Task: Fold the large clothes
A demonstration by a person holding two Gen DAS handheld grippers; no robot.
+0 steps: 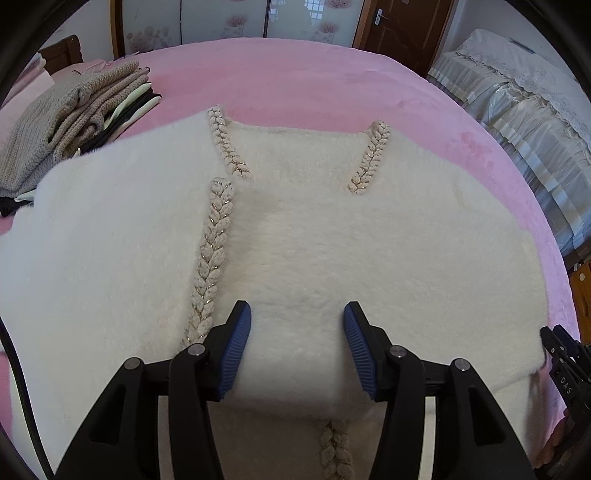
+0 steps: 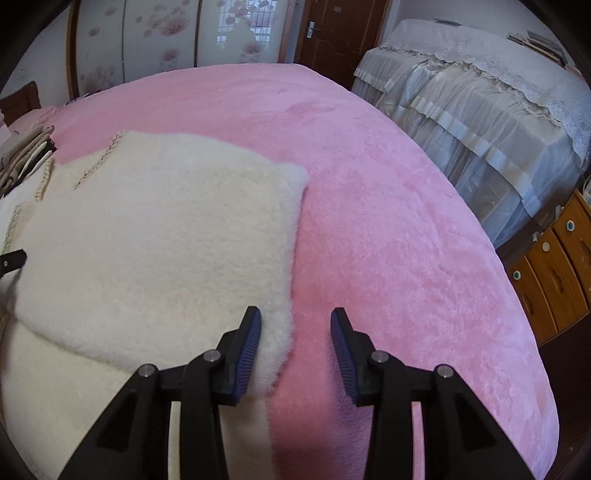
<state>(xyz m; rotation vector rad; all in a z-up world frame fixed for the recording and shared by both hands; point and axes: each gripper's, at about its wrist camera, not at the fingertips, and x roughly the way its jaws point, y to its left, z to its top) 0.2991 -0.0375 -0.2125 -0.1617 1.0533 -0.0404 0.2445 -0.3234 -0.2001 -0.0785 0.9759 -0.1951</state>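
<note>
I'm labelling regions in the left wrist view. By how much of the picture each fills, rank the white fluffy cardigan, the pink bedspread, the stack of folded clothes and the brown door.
1. white fluffy cardigan
2. pink bedspread
3. stack of folded clothes
4. brown door, farthest away, so truly bigger than it looks.

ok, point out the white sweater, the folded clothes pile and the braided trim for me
white sweater [image 1: 369,240], left wrist view, on the fluffy front panel.
folded clothes pile [image 1: 74,110], left wrist view, on the top knit of the stack.
braided trim [image 1: 216,236], left wrist view, midway along the long braid.
</note>
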